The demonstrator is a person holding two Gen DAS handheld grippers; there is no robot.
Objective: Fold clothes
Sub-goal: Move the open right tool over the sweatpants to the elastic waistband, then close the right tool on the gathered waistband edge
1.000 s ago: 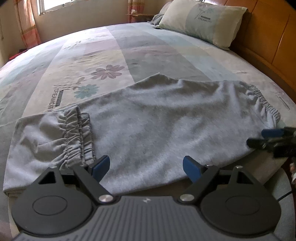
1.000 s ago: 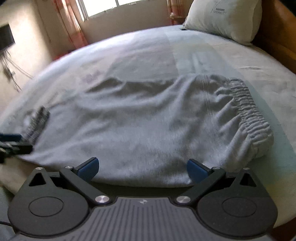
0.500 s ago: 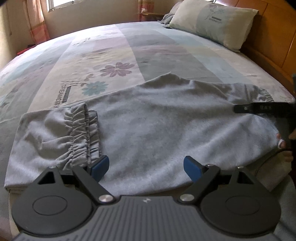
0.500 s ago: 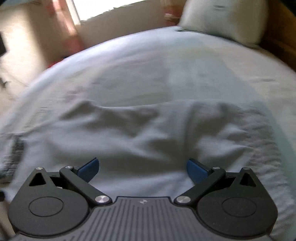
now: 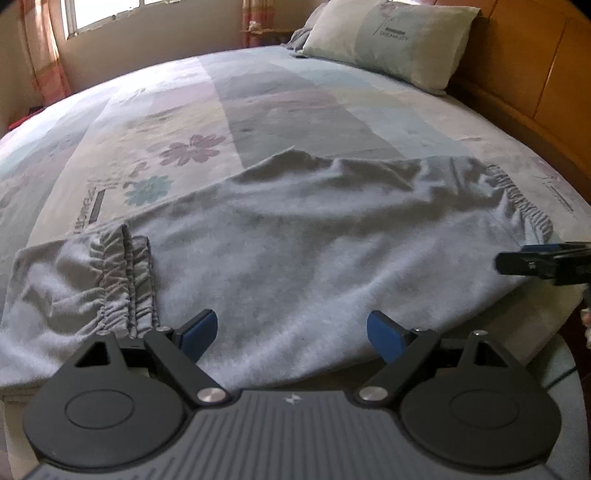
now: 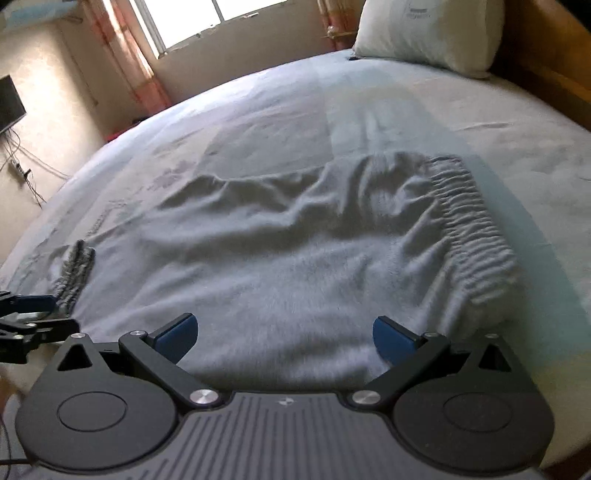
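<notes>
Pants (image 5: 295, 258) flat on bed (image 5: 258, 96) near front edge; pillow (image 5: 391, 40) far behind.

The left tongs (image 5: 291, 334) point forward and downward with both blue pads spread wide and nothing between them. The right tongs (image 6: 286, 338) match that pose, equally splayed and empty, level with the left tongs and well apart.

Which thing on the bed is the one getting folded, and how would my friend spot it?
Find the big bed with the flowery sheet and a pillow by the wooden headboard. Near its front edge lie grey sweatpants, spread flat. They are the only plain grey thing there, with crinkly elastic at both ends.
</notes>
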